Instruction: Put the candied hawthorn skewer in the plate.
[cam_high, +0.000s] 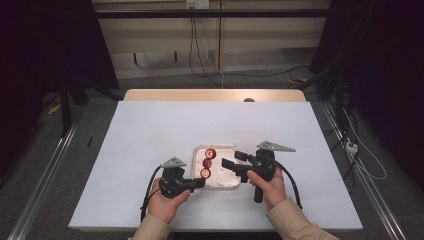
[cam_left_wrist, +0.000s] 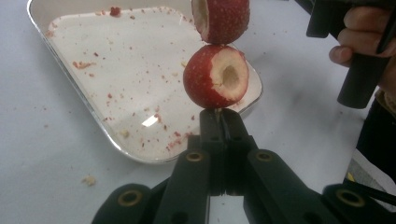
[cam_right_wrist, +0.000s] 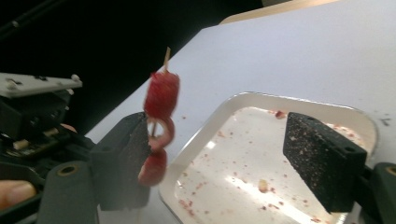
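I see the skewer (cam_right_wrist: 166, 56) mostly hidden by strawberries (cam_left_wrist: 216, 76); left gripper (cam_left_wrist: 219, 119) fingers clamp it, right gripper (cam_right_wrist: 224, 158) fingers stand wide, empty.

Glossy metal tray (cam_left_wrist: 84, 105); matt white table cover (cam_high: 150, 130), possibly paper; seeded, wet-looking strawberries (cam_left_wrist: 215, 77); rough black pads (cam_right_wrist: 322, 161).

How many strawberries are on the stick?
3. All sit threaded on the skewer above the tray: the top strawberry, the middle strawberry, and the bottom strawberry just above the left gripper.
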